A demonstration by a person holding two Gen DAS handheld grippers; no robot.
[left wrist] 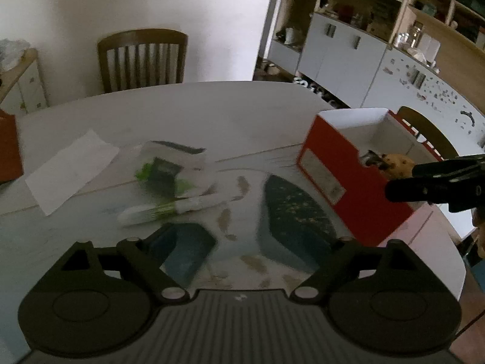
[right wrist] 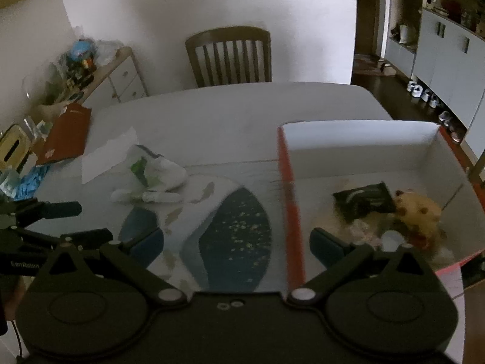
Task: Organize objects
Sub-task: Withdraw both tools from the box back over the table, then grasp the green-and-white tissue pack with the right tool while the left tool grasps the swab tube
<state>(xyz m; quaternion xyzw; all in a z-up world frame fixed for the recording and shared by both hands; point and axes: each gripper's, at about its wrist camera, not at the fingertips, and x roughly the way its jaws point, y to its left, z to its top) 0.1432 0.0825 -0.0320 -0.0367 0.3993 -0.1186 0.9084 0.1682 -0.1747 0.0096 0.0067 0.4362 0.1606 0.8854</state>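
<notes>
Left wrist view has the open red cardboard box with white inner walls (left wrist: 330, 179) standing at the right of the white worktop (left wrist: 188, 109); this box is the landmark for everything else. Inside it lie a tan spotted soft toy (right wrist: 419, 209), a black flat packet (right wrist: 365, 201) just beside the toy, and some small pale items at the near end, too blurred to name. Left of the box, apart from it, a white tube with green print (left wrist: 169, 209) lies on its side, and just behind the tube sits a clear plastic bag with green and black contents (left wrist: 169, 173). Farther left of the box a white sheet of paper (left wrist: 69, 171) lies flat. A dark blue leaf-shaped patch (right wrist: 239, 236) printed on the worktop's covering runs along the box's left wall.

The left tongs (left wrist: 236, 242) stand wide apart with nothing between them, above the covering near the box. The right tongs (right wrist: 239, 242) are also spread wide, straddling the box's left wall, one finger inside the box and one outside; no pad presses on anything.

A brown slatted wooden chair (left wrist: 142, 57) stands beyond the worktop, well behind the box.
</notes>
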